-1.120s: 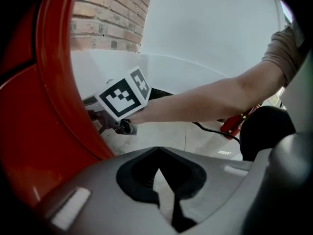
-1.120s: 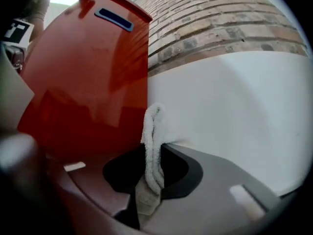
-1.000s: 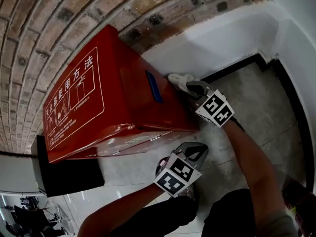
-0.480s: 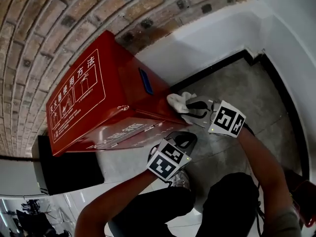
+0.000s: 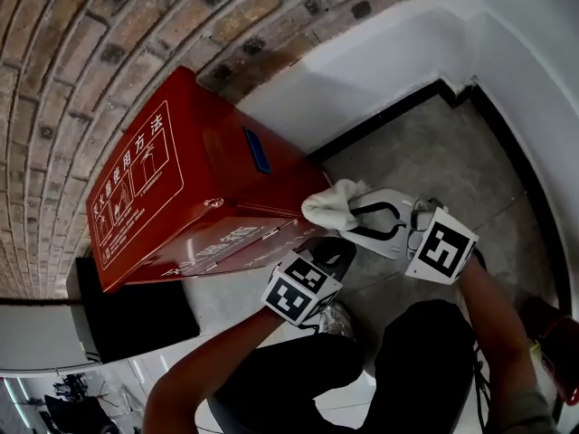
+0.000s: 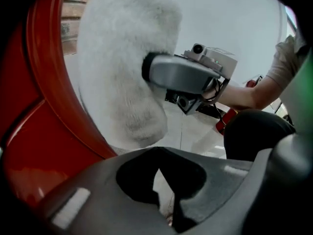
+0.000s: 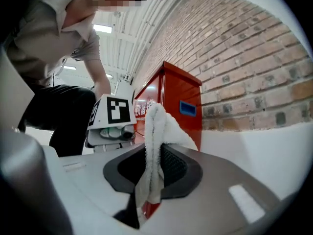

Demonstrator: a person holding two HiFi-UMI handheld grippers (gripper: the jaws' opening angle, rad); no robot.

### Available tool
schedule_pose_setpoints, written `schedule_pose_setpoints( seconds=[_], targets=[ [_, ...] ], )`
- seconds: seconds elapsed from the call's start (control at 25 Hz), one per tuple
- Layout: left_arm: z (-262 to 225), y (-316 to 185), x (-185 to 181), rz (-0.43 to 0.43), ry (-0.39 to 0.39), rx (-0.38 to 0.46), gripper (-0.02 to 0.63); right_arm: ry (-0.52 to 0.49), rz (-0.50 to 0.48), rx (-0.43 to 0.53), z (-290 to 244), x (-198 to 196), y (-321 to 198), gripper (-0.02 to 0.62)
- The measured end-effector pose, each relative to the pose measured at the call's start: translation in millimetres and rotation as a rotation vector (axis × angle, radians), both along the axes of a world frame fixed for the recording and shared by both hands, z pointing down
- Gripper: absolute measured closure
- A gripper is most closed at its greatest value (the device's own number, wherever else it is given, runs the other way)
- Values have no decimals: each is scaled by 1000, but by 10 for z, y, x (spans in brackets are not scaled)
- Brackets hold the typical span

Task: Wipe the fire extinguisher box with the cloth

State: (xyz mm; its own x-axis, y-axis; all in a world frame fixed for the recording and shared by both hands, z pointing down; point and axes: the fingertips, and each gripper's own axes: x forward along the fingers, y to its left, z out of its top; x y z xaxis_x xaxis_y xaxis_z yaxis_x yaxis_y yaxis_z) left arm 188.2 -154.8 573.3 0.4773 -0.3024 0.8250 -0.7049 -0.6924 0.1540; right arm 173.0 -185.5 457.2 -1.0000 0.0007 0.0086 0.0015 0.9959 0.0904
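Observation:
The red fire extinguisher box (image 5: 181, 197) stands against the brick wall, with white print on its lid and a blue handle (image 5: 257, 150) on its side. My right gripper (image 5: 351, 213) is shut on a white cloth (image 5: 329, 202) and holds it at the box's near right corner. The right gripper view shows the cloth (image 7: 157, 131) pinched upright between the jaws, the box (image 7: 171, 92) beyond it. My left gripper (image 5: 327, 253) hovers just below, near the box's front edge, jaws together and empty (image 6: 164, 190). From there the cloth (image 6: 127, 67) fills the view beside the box (image 6: 34, 131).
A brick wall (image 5: 81, 43) with a white base strip (image 5: 380, 80) runs behind the box. A black block (image 5: 136, 319) sits under the box's left end. Grey floor tiles (image 5: 452, 152) with a dark border spread to the right. The person's dark trousers (image 5: 425, 369) are close below.
My right gripper has carried the cloth from beside the blue handle along the box's side to its near corner, rising as it went. The left gripper has hardly moved.

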Motion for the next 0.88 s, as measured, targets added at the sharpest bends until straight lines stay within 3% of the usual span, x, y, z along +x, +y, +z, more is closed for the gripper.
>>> schedule_pose_setpoints(
  seconds=[0.12,0.28,0.48,0.88],
  targets=[
    [-9,-13,32,-12,15,-2,606,-5,32,40,-138,-111,-70,508],
    [-12,-6,56,-15,29,1,606,102,80,104,-90,-279,-235,507],
    [-37,8,73,-16,51,-2,606,66,141,108,-124,-495,-599,508],
    [-120,-65,19,-29,76,32,606,104,205,108,-169,-972,-1432,508]
  ],
)
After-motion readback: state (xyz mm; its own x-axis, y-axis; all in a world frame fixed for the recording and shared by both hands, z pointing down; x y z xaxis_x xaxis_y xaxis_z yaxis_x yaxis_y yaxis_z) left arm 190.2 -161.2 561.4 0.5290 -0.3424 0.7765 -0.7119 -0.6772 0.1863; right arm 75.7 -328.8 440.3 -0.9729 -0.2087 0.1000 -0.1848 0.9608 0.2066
